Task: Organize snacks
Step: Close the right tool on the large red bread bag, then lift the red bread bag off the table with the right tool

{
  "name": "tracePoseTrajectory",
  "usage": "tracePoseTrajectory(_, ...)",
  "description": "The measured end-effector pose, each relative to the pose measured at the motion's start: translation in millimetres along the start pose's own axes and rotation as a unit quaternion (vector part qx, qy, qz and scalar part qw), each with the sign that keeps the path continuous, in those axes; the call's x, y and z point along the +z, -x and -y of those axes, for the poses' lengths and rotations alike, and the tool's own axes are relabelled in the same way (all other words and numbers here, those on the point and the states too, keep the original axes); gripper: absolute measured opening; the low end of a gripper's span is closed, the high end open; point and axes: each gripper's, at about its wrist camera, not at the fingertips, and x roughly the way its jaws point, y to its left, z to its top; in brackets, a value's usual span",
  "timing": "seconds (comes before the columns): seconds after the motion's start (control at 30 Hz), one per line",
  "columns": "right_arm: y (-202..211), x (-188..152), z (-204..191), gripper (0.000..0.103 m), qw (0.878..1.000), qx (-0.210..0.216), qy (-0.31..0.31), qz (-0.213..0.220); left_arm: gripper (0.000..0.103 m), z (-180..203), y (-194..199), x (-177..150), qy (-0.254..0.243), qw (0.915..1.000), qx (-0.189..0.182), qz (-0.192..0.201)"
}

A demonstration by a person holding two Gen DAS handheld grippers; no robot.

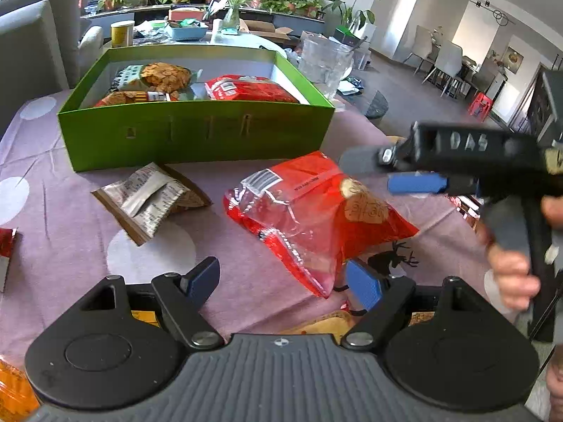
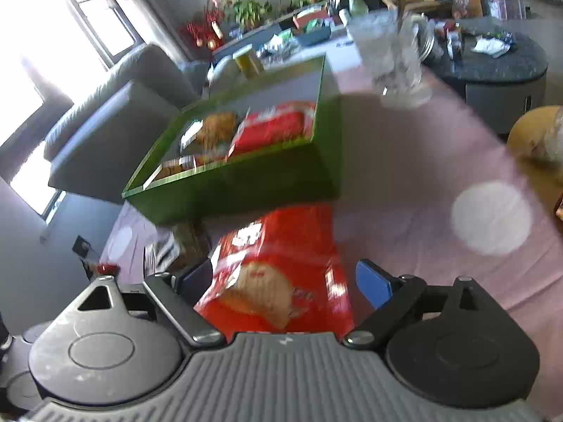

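A red snack bag [image 1: 316, 211] with a clear panel lies on the purple tablecloth in front of a green box [image 1: 197, 133]. The box holds a cracker pack [image 1: 162, 75] and another red bag [image 1: 246, 89]. A brown and silver packet [image 1: 151, 200] lies left of the loose red bag. My left gripper [image 1: 281, 270] stands open just short of that bag's near corner, touching nothing. My right gripper [image 1: 373, 174], held by a hand, hovers open over the bag's right end. In the blurred right wrist view the red bag [image 2: 281, 246] lies between the open right gripper's [image 2: 285, 281] fingers, unpressed, with the green box [image 2: 246, 190] behind.
A clear glass jar [image 1: 323, 63] stands right of the box, by the table's far edge. A yellow can [image 1: 122, 33] sits behind the box. Small packets lie at the left edge [image 1: 5, 246] and the bottom left [image 1: 14, 394]. A grey sofa [image 2: 116, 105] is on the left.
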Motion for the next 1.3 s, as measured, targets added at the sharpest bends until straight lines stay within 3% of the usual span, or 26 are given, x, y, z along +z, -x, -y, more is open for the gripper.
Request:
tracePoseTrajectory(0.2,6,8,-5,0.087,1.0,0.005,0.027,0.013,0.077,15,-10,4,-0.024,0.9996,-0.007,-0.009)
tracePoseTrajectory(0.4,-13,5,-9,0.086,0.999,0.001,0.038,-0.014,0.077,15,-24,4,-0.034,0.9992,0.006,-0.023)
tracePoseTrajectory(0.53,-17,1,1,0.081,0.999,0.001,0.02,-0.035,0.078,-1,-28,2,-0.011,0.9993,0.023,-0.026)
tracePoseTrajectory(0.63,-22,-8,5,0.081,0.998,-0.004,0.027,-0.052,0.078,-7,-25,0,-0.001,0.9995,0.017,-0.027)
tracePoseTrajectory(0.9,-16,-13,2,0.08,0.999,-0.007,0.033,-0.038,0.077,6,-17,2,-0.022,0.9996,-0.012,-0.012)
tracePoseTrajectory(1.1,-17,-14,7,0.08,0.999,0.001,0.027,-0.04,0.077,4,-16,8,-0.004,0.9998,-0.019,-0.005)
tracePoseTrajectory(1.3,-19,-12,8,0.08,0.999,0.005,0.019,-0.044,0.078,6,-34,14,-0.007,0.9996,-0.019,-0.021)
